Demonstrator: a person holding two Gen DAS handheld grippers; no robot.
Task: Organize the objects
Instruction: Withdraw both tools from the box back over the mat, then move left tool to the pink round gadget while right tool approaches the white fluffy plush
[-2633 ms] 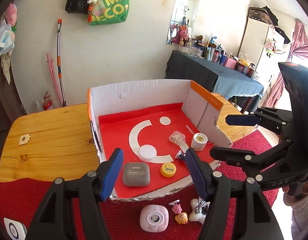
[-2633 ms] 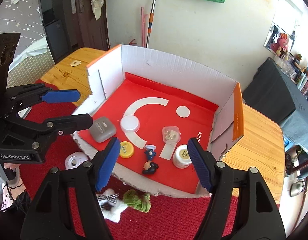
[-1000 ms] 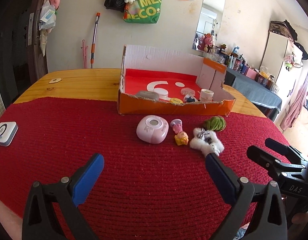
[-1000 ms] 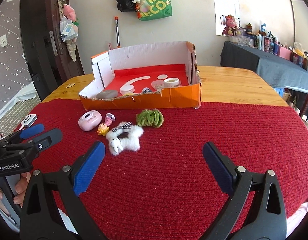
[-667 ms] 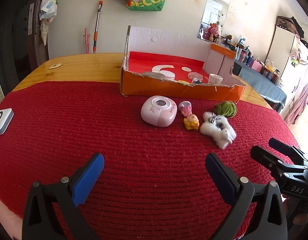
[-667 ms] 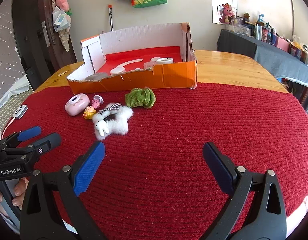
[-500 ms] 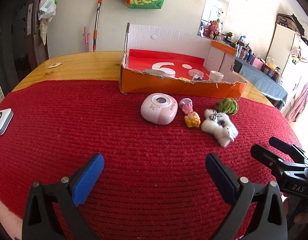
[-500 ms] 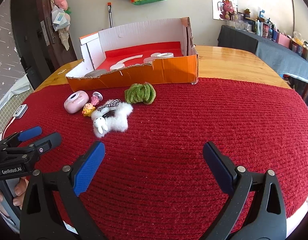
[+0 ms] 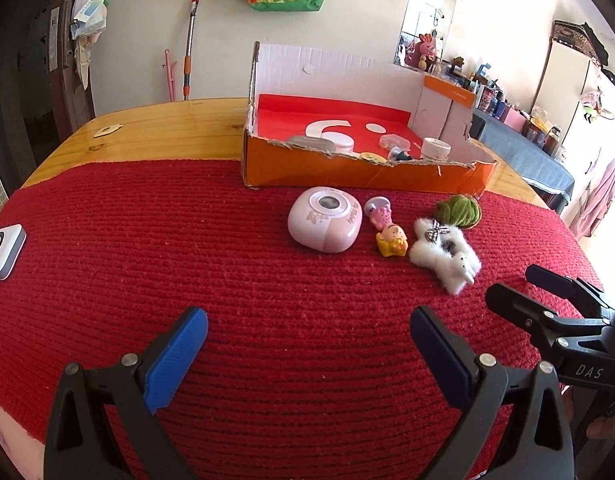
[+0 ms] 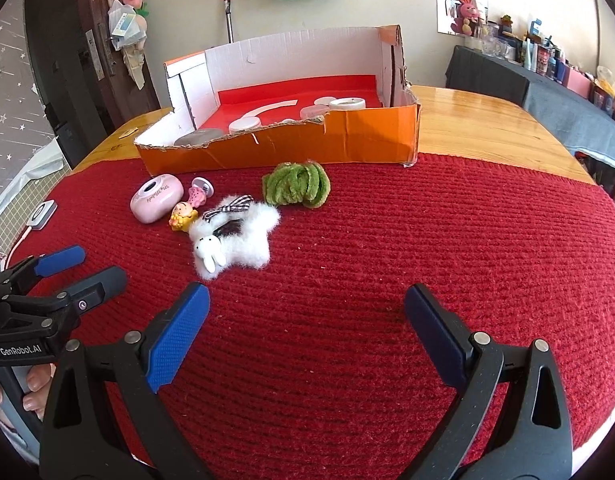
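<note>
An orange cardboard box (image 9: 363, 178) with a red floor stands at the far edge of the red mat and holds several small items; it also shows in the right wrist view (image 10: 307, 148). In front of it lie a pink round case (image 9: 324, 224) (image 10: 156, 197), a small pink and yellow figurine (image 9: 387, 233) (image 10: 187, 208), a white fluffy bunny clip (image 9: 445, 254) (image 10: 233, 238) and a green scrunchie (image 9: 458, 210) (image 10: 296, 185). My left gripper (image 9: 307, 340) is open and empty, low over the mat before the pink case. My right gripper (image 10: 305, 318) is open and empty, near the bunny clip.
A red knitted mat (image 9: 187, 260) covers the near part of a wooden table (image 9: 155, 132). A small white device (image 9: 3, 246) lies at the mat's left edge. A dark table with bottles (image 10: 547, 76) stands behind on the right.
Both grippers came down from above the box to low over the mat, then crept forward toward the loose objects. Both stayed open and empty.
</note>
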